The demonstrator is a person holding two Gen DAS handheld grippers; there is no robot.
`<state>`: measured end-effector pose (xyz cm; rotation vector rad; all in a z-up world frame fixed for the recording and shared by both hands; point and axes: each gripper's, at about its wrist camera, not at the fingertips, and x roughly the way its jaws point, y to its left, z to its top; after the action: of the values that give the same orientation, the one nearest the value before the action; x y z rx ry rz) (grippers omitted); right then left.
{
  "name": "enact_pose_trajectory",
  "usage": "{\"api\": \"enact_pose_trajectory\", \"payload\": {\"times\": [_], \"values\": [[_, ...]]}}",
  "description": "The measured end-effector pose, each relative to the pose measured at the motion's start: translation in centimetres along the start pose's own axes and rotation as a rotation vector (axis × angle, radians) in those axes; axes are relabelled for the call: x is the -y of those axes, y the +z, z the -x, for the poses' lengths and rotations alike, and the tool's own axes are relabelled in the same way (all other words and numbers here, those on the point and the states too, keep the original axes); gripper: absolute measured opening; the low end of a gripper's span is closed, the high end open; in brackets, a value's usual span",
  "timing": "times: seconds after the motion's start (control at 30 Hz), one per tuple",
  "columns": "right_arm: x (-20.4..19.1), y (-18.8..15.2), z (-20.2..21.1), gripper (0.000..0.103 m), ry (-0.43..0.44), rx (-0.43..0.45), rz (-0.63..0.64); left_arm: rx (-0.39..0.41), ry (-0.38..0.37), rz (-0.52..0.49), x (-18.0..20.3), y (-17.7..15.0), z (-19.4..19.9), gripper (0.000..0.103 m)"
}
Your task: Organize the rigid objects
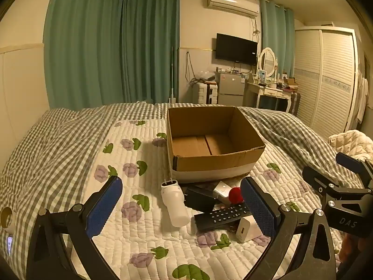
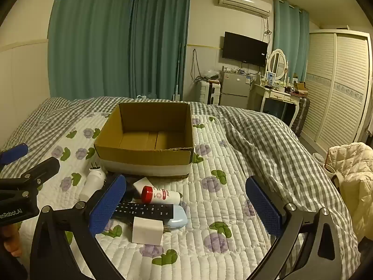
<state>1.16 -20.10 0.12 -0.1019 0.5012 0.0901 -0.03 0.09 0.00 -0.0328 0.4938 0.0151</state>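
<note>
Both grippers hover over a bed with a white flower-print quilt (image 2: 209, 221), their blue-padded fingers spread wide with nothing held between them. The left gripper (image 1: 181, 206) frames most of the clutter; the right gripper (image 2: 185, 206) sits at its 3 o'clock, and each shows at the edge of the other's view.

An open cardboard box (image 1: 211, 144) stands on the quilt at 12 o'clock from the clutter, only its brown floor showing inside. The items lie in a loose pile just in front of the box's near wall:

- a white cylindrical device (image 1: 174, 201) with 2 metal prongs at its far end, lying at 9 o'clock of the pile, its prongs near the box
- a black remote (image 2: 144, 210) lying crosswise, resting on other things
- a red-capped white bottle (image 2: 160, 194) on its side, at 12 o'clock from the remote and touching it
- a white charger cube (image 2: 146, 231) at 6 o'clock from the remote, nearest the cameras
- a pale blue case (image 2: 178, 217) at 3 o'clock, partly under the remote
- a black block (image 1: 200, 198) and a white boxy item (image 2: 142, 183) further back — both partly hidden, so what they are cannot be told.

A grey checked blanket (image 2: 268, 135) covers the rest of the bed.
</note>
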Motion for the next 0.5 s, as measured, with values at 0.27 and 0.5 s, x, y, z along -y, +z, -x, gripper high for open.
{"api": "enact_pose_trajectory", "payload": {"times": [0.27, 0.5], "values": [[-0.04, -0.02, -0.15, 0.103, 0.000, -0.010, 0.003, -0.004, -0.001, -0.017, 0.03, 0.26, 0.10, 0.103], [0.44, -0.48, -0.72, 0.103, 0.005, -0.017, 0.000, 0.005, -0.001, -0.018, 0.33, 0.00, -0.06, 0.103]]}}
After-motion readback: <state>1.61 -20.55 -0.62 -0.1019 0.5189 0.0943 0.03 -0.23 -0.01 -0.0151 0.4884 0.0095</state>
